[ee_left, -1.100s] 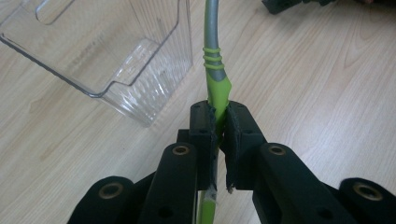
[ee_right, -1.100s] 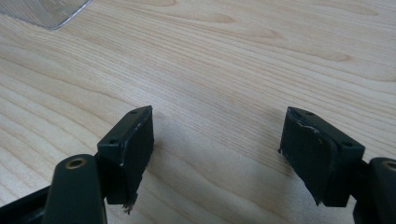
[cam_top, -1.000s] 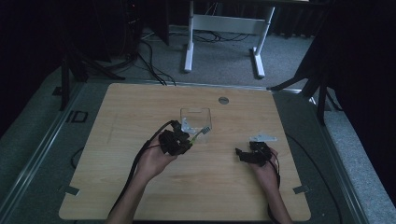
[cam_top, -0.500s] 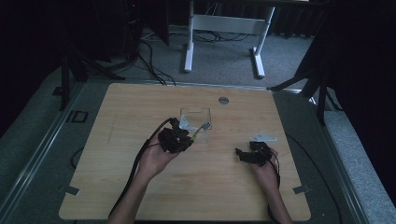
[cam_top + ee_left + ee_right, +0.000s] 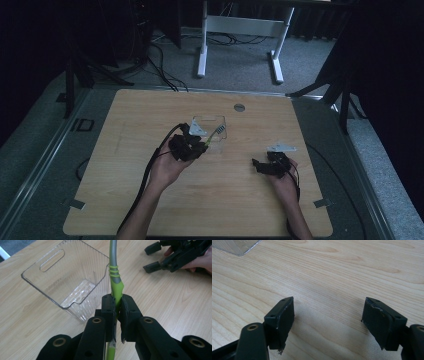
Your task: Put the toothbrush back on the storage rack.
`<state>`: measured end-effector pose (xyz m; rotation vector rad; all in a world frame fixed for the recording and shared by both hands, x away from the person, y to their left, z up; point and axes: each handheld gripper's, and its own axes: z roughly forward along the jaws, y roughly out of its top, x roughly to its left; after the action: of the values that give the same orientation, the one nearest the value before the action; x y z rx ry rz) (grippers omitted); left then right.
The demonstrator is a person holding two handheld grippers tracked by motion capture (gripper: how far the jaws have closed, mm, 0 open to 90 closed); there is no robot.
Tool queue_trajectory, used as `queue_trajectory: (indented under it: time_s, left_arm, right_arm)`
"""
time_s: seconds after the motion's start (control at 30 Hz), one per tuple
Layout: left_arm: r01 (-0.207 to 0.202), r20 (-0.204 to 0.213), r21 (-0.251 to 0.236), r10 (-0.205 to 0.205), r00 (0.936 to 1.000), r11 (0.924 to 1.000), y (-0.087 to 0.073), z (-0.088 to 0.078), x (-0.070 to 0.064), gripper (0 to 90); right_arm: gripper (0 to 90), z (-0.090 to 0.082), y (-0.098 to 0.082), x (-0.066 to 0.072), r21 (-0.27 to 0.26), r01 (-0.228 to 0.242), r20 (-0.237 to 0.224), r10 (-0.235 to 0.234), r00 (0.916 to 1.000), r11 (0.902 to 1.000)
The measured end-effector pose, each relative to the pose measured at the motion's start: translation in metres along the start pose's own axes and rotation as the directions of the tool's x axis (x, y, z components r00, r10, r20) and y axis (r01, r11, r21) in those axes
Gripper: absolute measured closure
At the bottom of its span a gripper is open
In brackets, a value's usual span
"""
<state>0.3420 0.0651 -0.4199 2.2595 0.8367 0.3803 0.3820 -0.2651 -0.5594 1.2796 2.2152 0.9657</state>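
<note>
1. While the wooden surface is seen from above, the left tool is found near its middle, held in the person's left hand.
2. In the left gripper view, the left tool is clenched on the green handle of a utensil; the handle is pinched between the two black pads, and its grey metal shaft runs up and away from them.
3. The working end of the utensil is cut off by the top edge of that view, so its kind cannot be told there; in the high view, the utensil is seen slanting up over the near rim of the clear plastic bin.
4. The clear plastic bin is stood upright on the surface just left of the held handle in the left gripper view; ribbed walls and a slot handle in its far wall are shown.
5. In the high view, the bin is placed just beyond the left tool.
6. The right tool is held low over the surface to the right, well apart from the bin.
7. In the right gripper view, the right tool is released: its pads are spread wide with only bare wood between them.
</note>
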Motion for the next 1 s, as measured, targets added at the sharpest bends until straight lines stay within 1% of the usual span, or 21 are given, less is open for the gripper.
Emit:
queue_trajectory:
  time_s: [0.47,1.0]
  left_arm:
    - [0.027,-0.013,-0.044,-0.028,0.9995,0.9987,0.0021,-0.0013,0.0032,82.3]
    - [0.05,-0.017,-0.094,-0.052,0.9985,0.9943,0.0037,-0.0018,0.0065,82.3]
  right_arm:
    - [25.7,-0.0001,0.0,0.0001,0.001,-0.001,0.0,0.001,1.0,1.0]
    - [25.7,-0.0001,0.0,0.0001,0.001,-0.001,0.0,0.001,1.0,1.0]
